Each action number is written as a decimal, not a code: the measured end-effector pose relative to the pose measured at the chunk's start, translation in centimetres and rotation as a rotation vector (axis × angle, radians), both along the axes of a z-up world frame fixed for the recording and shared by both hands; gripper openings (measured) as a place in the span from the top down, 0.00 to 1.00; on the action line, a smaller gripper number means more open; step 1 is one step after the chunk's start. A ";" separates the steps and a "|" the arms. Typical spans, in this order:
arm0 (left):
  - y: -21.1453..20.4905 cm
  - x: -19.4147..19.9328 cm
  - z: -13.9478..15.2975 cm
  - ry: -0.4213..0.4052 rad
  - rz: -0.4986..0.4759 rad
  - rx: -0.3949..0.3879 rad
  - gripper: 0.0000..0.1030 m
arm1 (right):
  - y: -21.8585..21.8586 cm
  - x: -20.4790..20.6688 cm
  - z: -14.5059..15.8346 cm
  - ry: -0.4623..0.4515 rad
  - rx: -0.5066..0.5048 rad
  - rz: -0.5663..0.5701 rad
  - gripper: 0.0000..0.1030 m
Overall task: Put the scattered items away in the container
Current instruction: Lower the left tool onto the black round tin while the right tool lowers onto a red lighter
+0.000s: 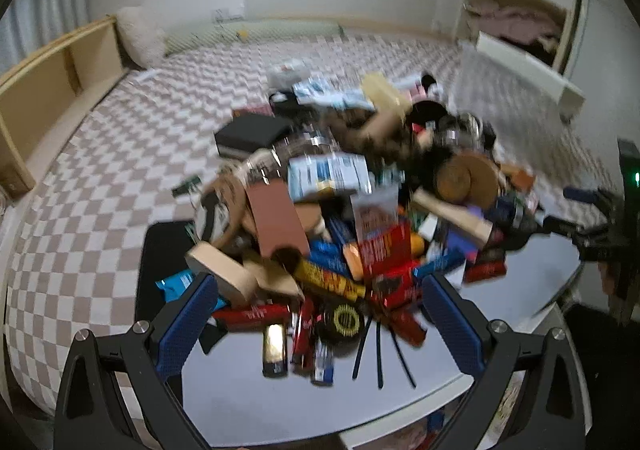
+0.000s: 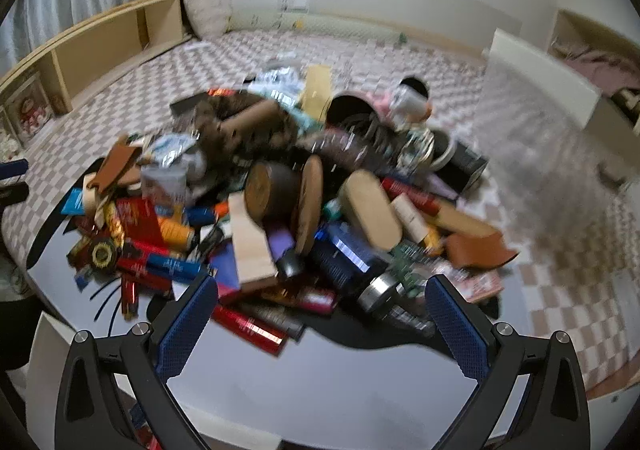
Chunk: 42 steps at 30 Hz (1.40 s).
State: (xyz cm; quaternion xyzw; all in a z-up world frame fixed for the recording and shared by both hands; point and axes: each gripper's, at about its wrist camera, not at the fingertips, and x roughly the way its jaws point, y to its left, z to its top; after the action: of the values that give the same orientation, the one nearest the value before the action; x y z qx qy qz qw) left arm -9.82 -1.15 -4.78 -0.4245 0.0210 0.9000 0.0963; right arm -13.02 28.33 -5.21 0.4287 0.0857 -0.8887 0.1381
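left gripper (image 1: 320, 314) jaws spread, empty | right gripper (image 2: 322, 314) jaws spread, empty | items pile (image 2: 288, 202) heaped on white table (image 2: 320, 382), spilling toward bed | container not identifiable | risk: blurred views, poking stack may topple round wooden box (image 2: 268, 190)

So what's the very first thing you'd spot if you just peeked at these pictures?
A huge jumbled pile of stuff heaped on the white table: red wrappers, boxes and a round wooden lid in the middle. Next come the open blue fingers of the left gripper, low in the picture. Behind the table lies a checkered bedspread.
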 end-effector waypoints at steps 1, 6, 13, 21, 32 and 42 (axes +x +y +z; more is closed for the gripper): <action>0.3 0.0 -0.5 -0.009 -0.014 -0.008 0.01 | -0.1 -0.1 -0.5 -0.020 -0.003 0.004 0.00; 1.9 -0.1 -3.2 -0.056 -0.086 -0.048 0.02 | -1.1 -0.1 -2.7 -0.096 0.011 0.024 0.08; 4.0 -0.5 -6.6 -0.111 -0.177 -0.095 0.11 | -1.8 0.1 -4.4 -0.161 -0.012 0.049 0.09; 5.5 -2.0 -8.6 -0.117 -0.217 -0.156 0.16 | -2.5 -0.2 -6.2 -0.220 0.000 0.080 0.26; 6.5 -2.6 -11.5 -0.123 -0.251 -0.313 0.24 | -1.7 -1.4 -7.8 -0.292 -0.038 0.069 0.32; 6.1 -2.7 -12.5 -0.141 -0.265 -0.334 0.49 | -1.4 -2.0 -8.8 -0.318 -0.071 0.109 0.43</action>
State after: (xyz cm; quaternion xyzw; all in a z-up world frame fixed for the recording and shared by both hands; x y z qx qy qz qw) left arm -12.56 5.00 -17.28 -0.4900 0.2184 0.8317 0.1432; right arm -15.04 26.94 -14.01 0.5534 0.0546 -0.8034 0.2128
